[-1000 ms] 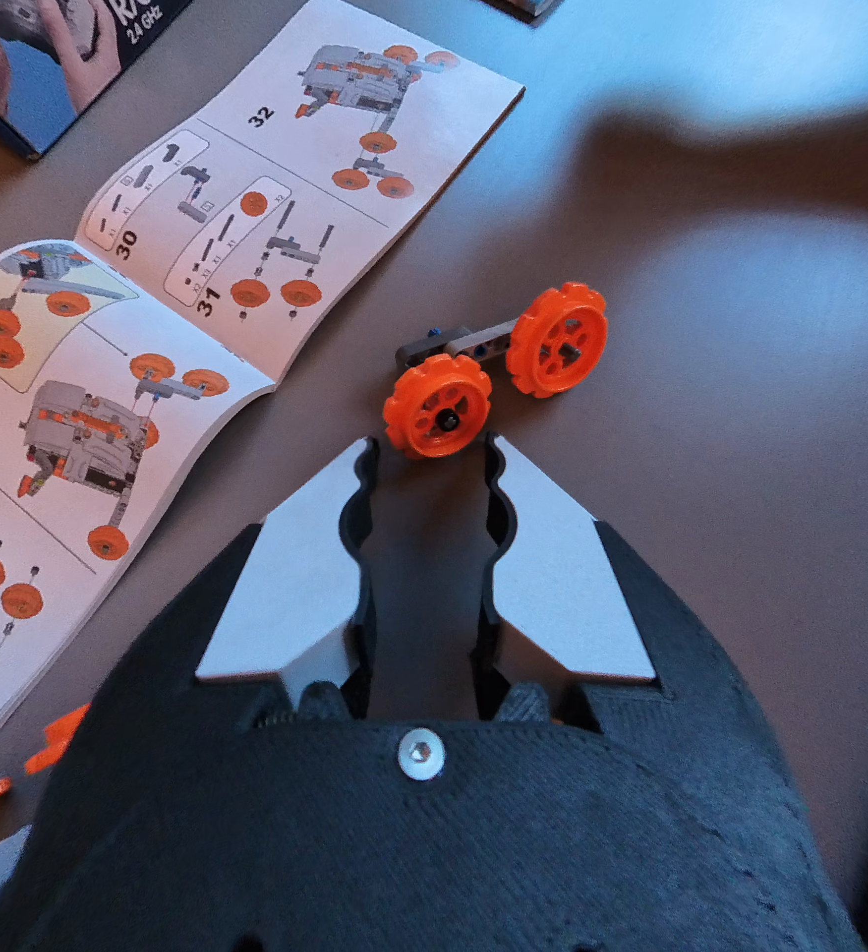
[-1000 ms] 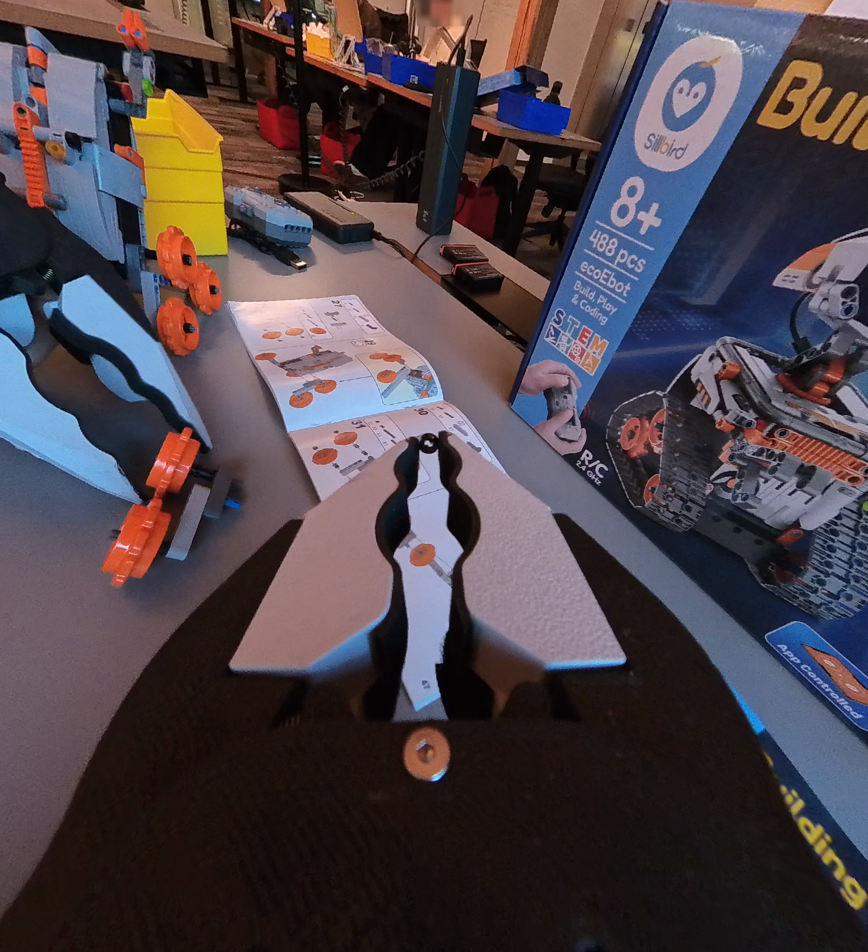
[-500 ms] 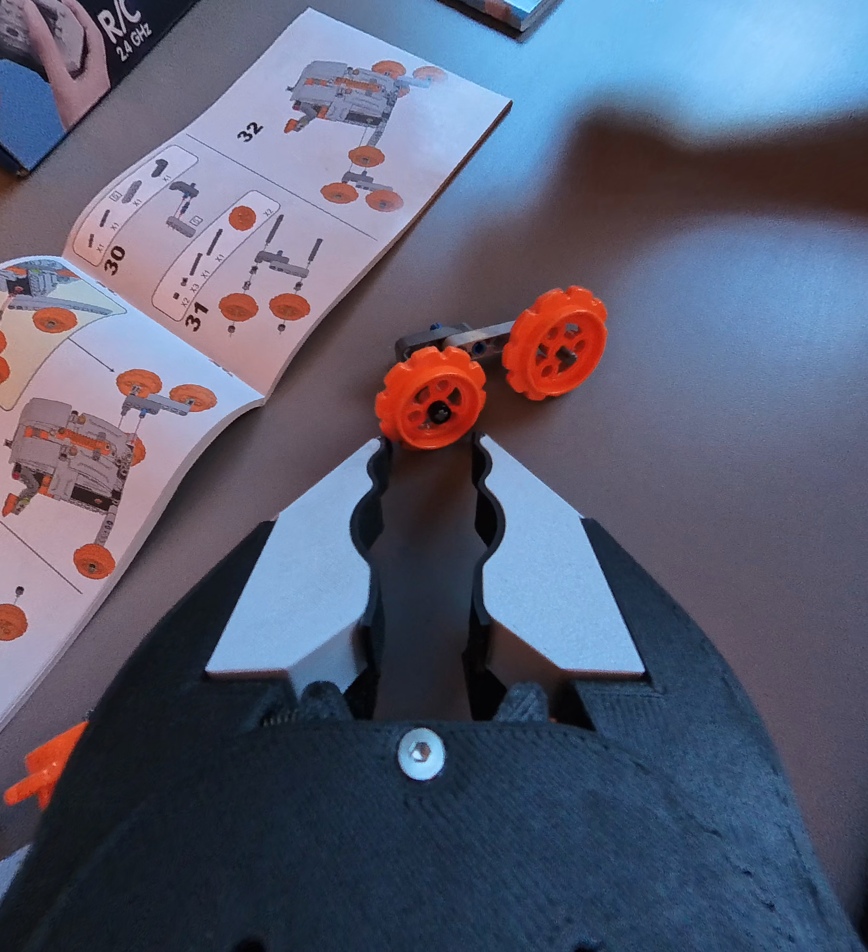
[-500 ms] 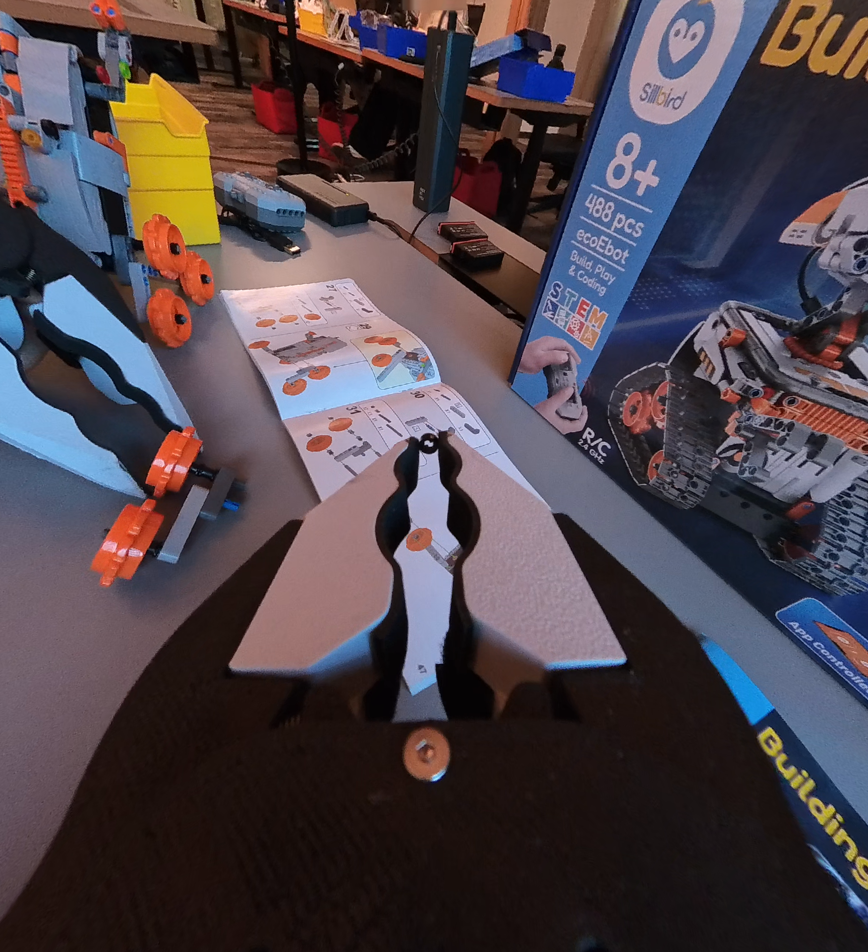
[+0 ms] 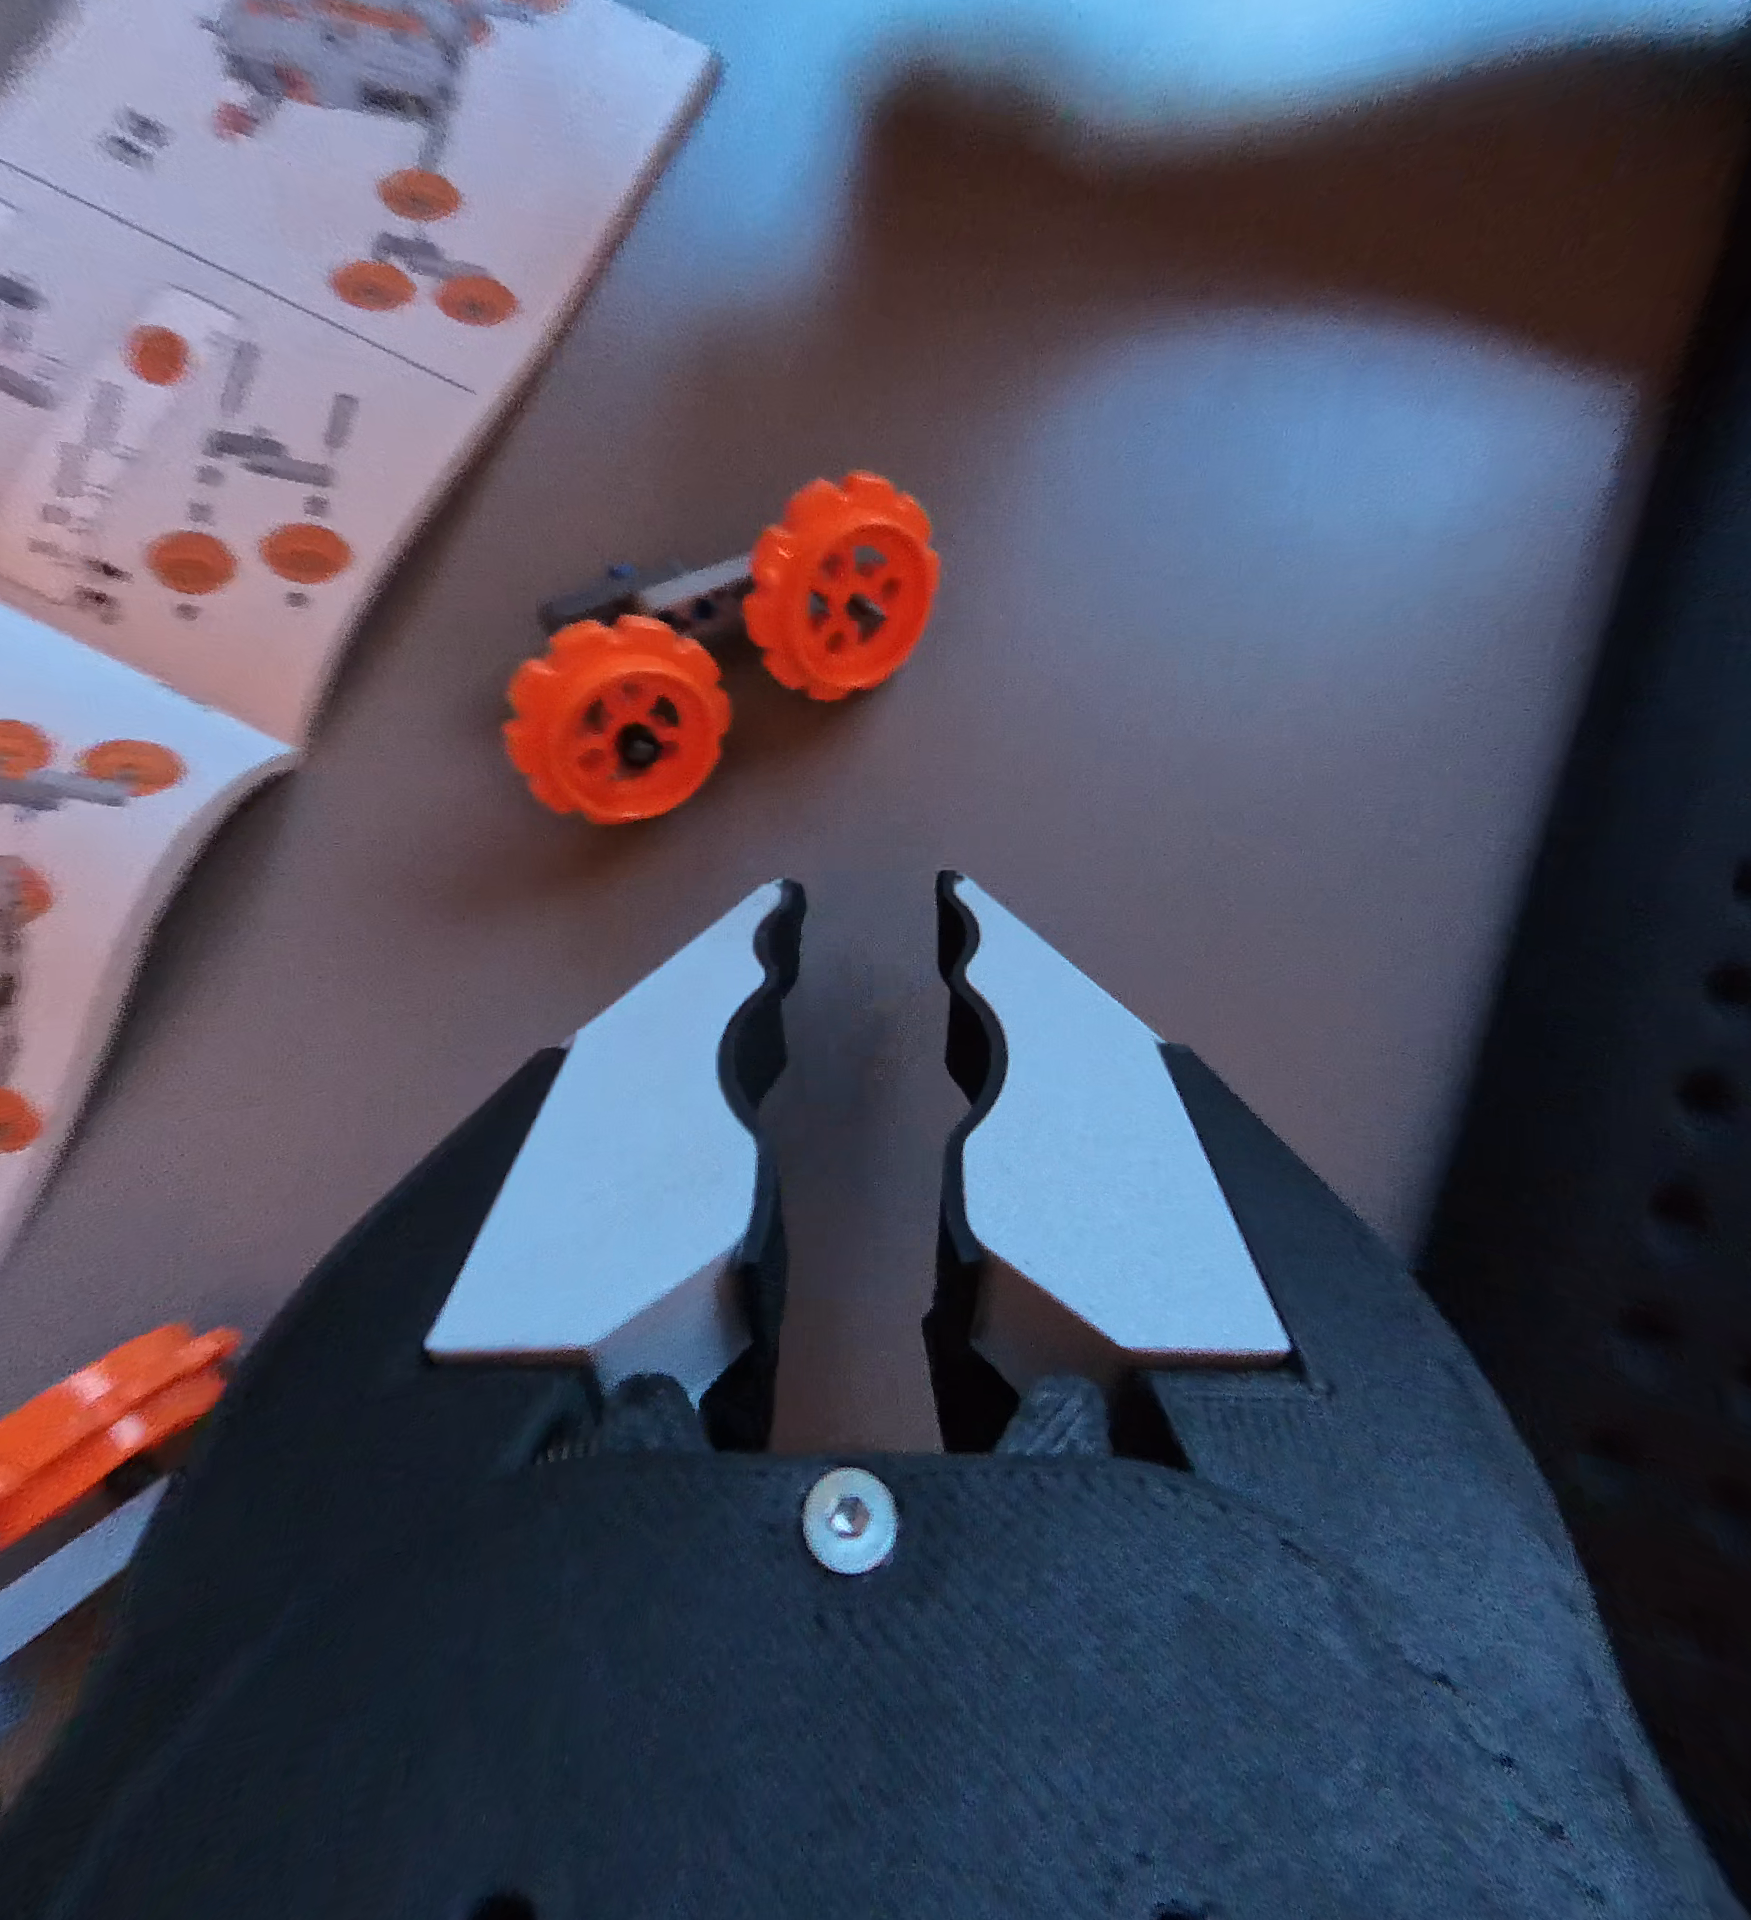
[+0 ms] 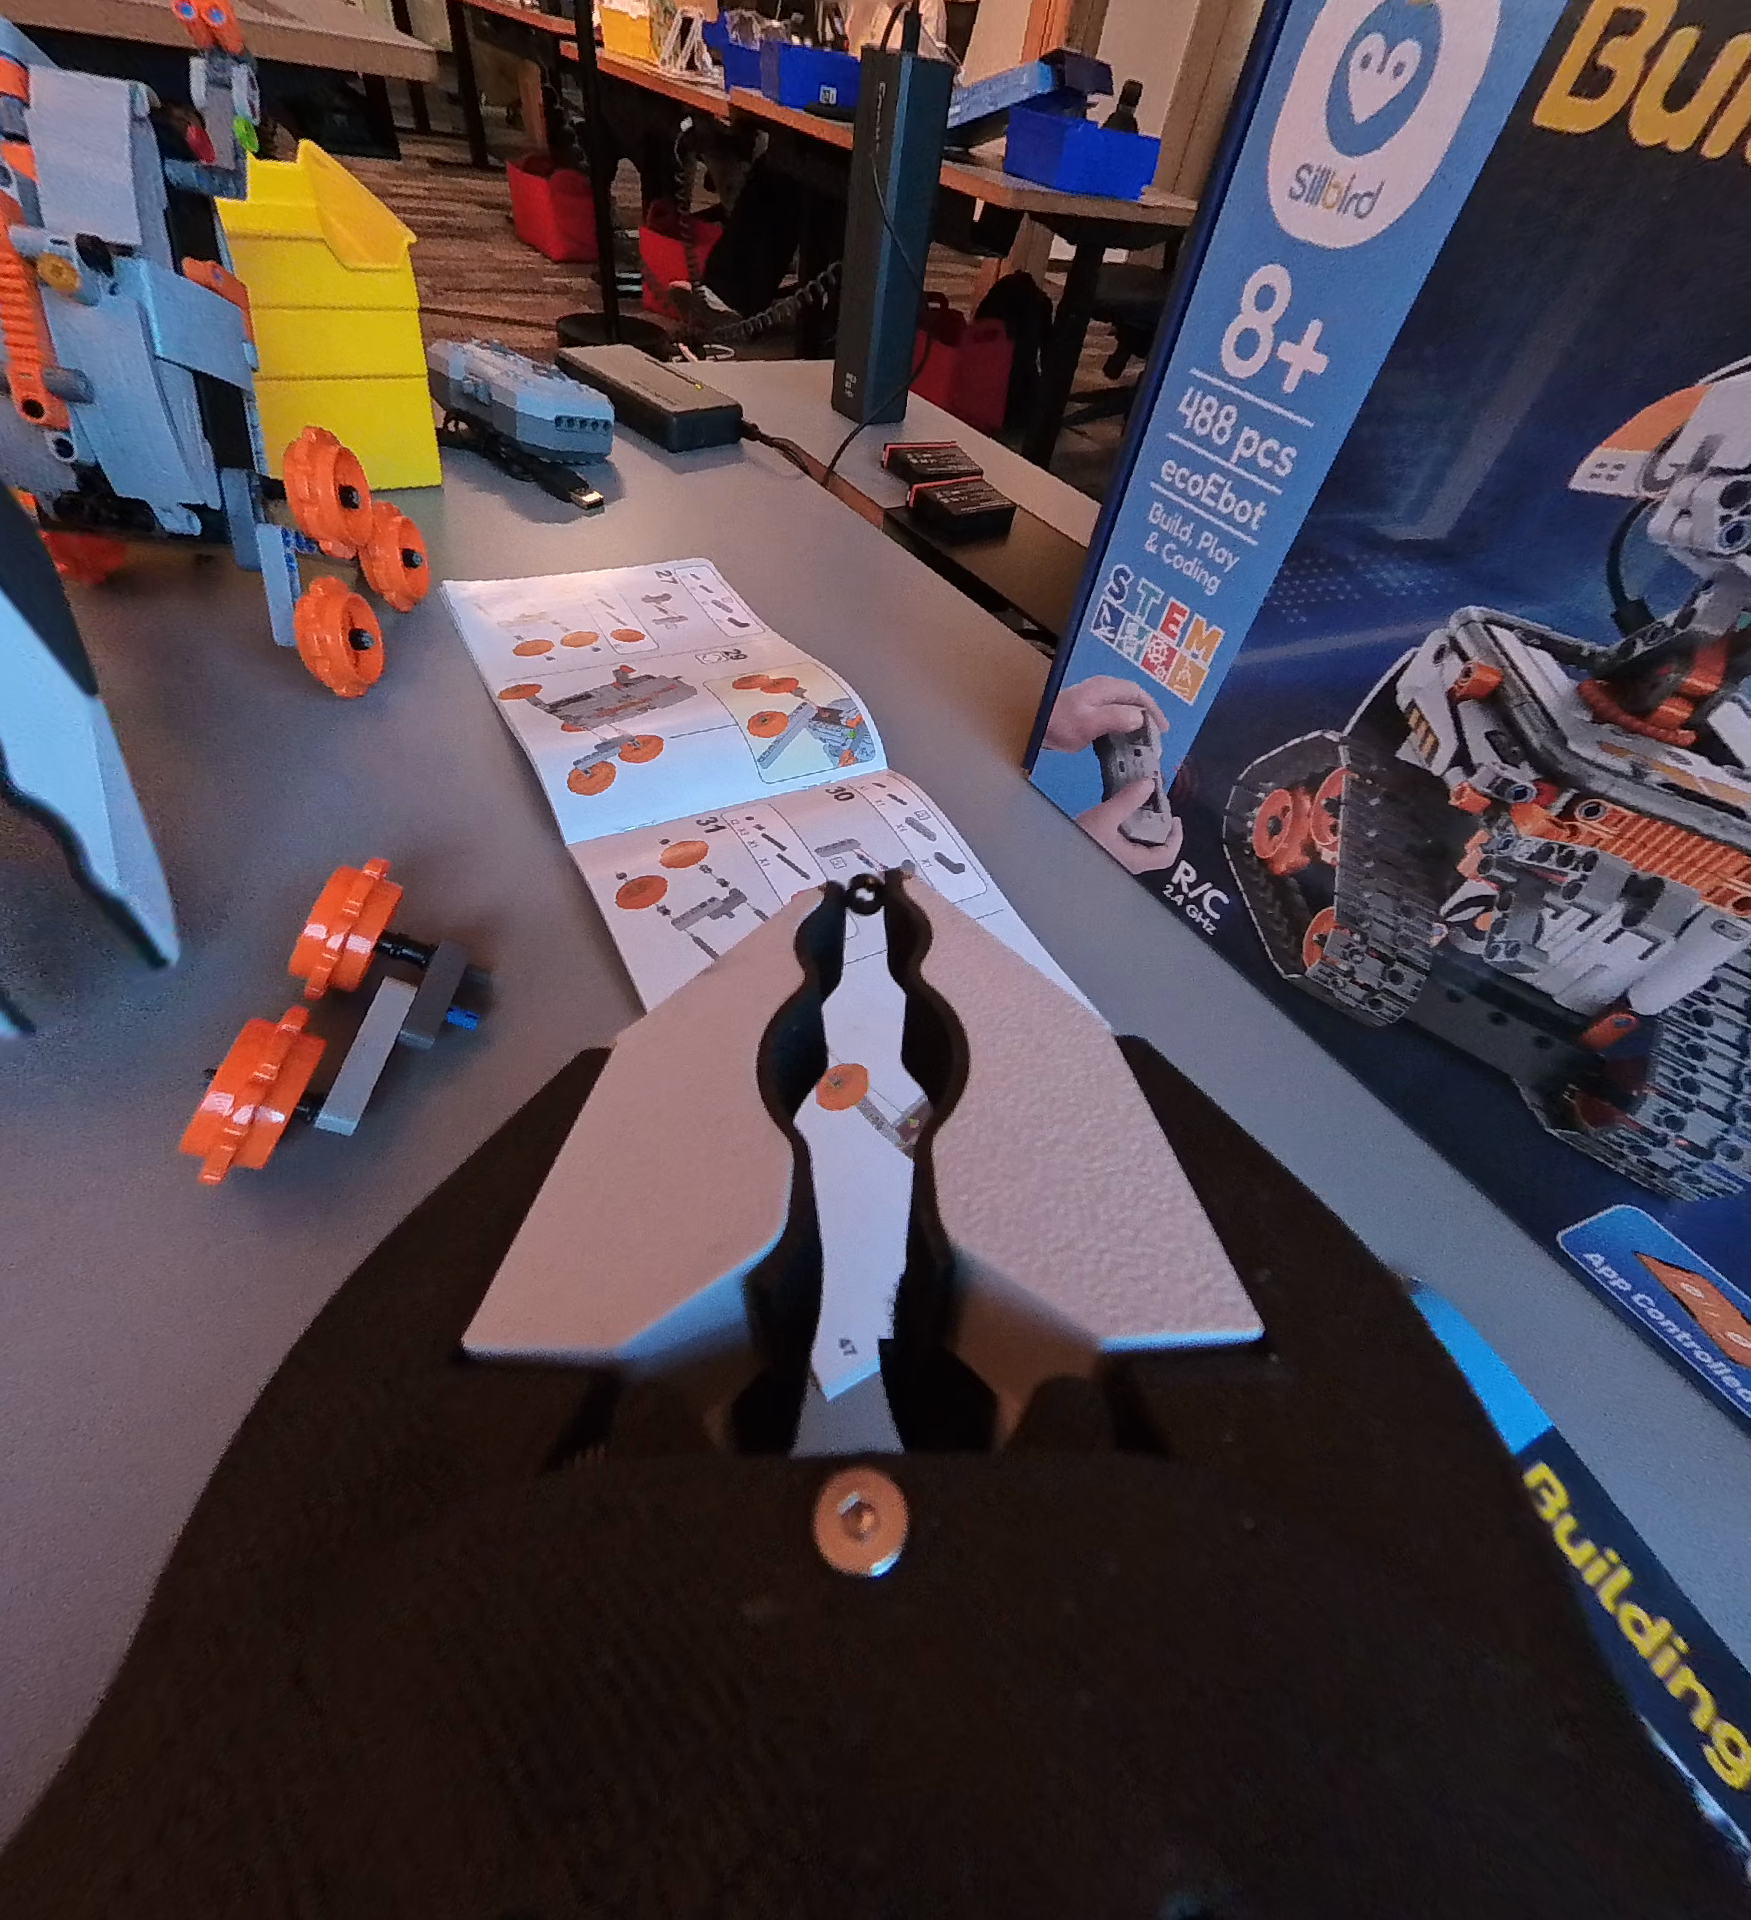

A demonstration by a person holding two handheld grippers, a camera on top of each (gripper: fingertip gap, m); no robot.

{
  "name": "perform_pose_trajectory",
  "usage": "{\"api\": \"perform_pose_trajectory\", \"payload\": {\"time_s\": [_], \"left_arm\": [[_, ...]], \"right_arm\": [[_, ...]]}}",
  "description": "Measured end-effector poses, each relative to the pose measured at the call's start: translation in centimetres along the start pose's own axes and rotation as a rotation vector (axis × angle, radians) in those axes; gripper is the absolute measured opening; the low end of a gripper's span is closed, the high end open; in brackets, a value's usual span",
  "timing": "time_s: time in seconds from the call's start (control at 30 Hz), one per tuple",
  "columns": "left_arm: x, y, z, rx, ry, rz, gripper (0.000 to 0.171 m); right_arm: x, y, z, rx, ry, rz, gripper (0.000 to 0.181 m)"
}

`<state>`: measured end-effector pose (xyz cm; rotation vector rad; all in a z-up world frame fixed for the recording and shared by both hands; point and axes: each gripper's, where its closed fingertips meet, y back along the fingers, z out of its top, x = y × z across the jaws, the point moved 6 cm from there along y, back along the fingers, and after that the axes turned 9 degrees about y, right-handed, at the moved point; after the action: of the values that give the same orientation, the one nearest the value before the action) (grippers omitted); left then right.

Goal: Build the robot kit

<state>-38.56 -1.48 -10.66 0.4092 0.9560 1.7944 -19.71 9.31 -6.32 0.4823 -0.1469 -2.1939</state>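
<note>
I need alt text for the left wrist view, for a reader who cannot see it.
The open left tool hovers over a table, just short of a small part with two orange wheels. An open instruction booklet lies to the left.

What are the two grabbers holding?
The right gripper pinches a tiny black ring at its tips. The left gripper is open, holding nothing, near the orange wheel piece.

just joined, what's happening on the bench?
A person works two handheld tools over a grey table. The left tool is open and empty, a short way off a small two-wheel orange assembly lying beside the open instruction booklet. The right tool is shut on a tiny black ring, held above the booklet. A partly built grey model and the kit box stand nearby.
</note>
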Motion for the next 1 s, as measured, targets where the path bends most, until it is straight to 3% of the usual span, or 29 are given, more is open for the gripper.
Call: {"api": "perform_pose_trajectory", "payload": {"time_s": [0.07,0.13,0.2,0.23,0.33,0.4,0.67,0.83,1.0], "left_arm": [[0.3,1.1,1.8,-0.143,0.022,-0.003,0.026],[0.9,2.0,4.4,-0.355,0.071,0.021,0.049],[1.3,1.8,6.0,-0.439,0.119,0.011,0.070],[1.7,1.3,6.4,-0.416,0.135,0.009,0.076],[3.0,-0.6,5.5,-0.230,0.135,0.030,0.065],[3.4,-1.3,4.6,-0.180,0.158,0.039,0.057],[1.7,-1.2,1.7,-0.117,0.198,0.063,0.042],[-4.2,-0.3,1.6,-0.151,0.255,-0.130,0.034],[-5.2,0.1,1.6,-0.101,0.140,-0.021,0.038]], "right_arm": [[-0.1,0.1,0.0,0.000,0.003,-0.007,0.007],[-0.3,0.2,0.0,0.002,0.007,-0.012,0.007],[-0.3,0.4,0.1,0.009,0.015,-0.016,0.007],[-0.3,0.6,0.2,0.015,0.025,-0.019,0.007],[-0.1,1.4,0.9,0.021,0.089,-0.044,0.007],[0.1,1.8,1.3,0.024,0.128,-0.051,0.007],[0.4,2.2,2.1,-0.011,0.087,0.005,0.007],[0.2,2.1,1.8,0.000,0.082,0.009,0.007],[0.2,2.0,1.6,0.009,0.074,0.023,0.007]]}}
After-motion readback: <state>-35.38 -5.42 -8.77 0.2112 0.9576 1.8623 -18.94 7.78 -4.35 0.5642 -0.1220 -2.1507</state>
